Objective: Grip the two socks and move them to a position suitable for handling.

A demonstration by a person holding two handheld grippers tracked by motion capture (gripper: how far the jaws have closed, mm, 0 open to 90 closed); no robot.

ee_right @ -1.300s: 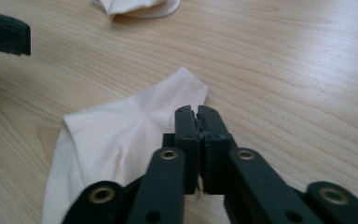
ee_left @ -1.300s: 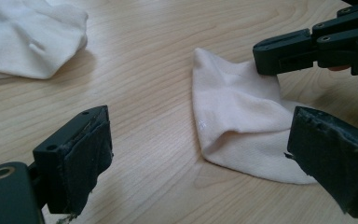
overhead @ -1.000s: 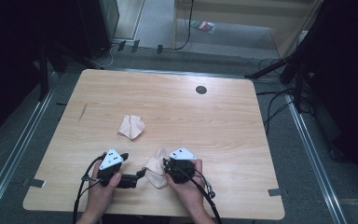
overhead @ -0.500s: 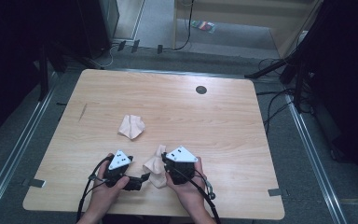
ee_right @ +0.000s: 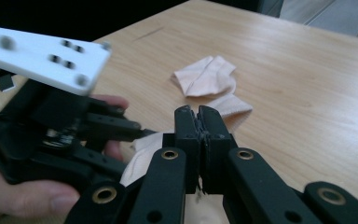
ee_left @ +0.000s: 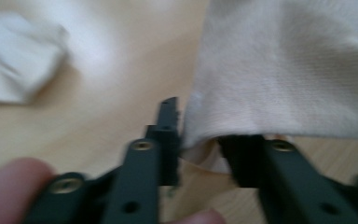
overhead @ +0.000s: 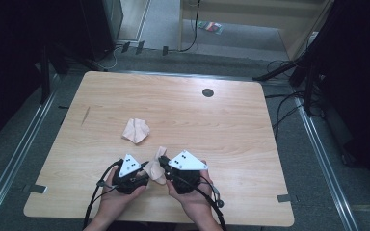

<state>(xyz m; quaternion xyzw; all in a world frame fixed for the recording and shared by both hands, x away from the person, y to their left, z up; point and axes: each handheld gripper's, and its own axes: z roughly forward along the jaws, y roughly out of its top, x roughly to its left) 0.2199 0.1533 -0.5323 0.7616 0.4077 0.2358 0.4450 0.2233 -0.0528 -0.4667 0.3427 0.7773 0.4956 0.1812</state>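
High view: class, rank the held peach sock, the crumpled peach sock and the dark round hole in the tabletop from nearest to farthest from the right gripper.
From the right gripper:
1. Held peach sock, between the two grippers at the near edge.
2. Crumpled peach sock, lying up and to the left, mid-table.
3. Dark round hole, near the far edge.

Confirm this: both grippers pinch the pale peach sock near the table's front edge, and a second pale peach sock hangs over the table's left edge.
Not the second sock: the high view shows it lying flat mid-table. The left gripper and right gripper do pinch the other pale peach sock.
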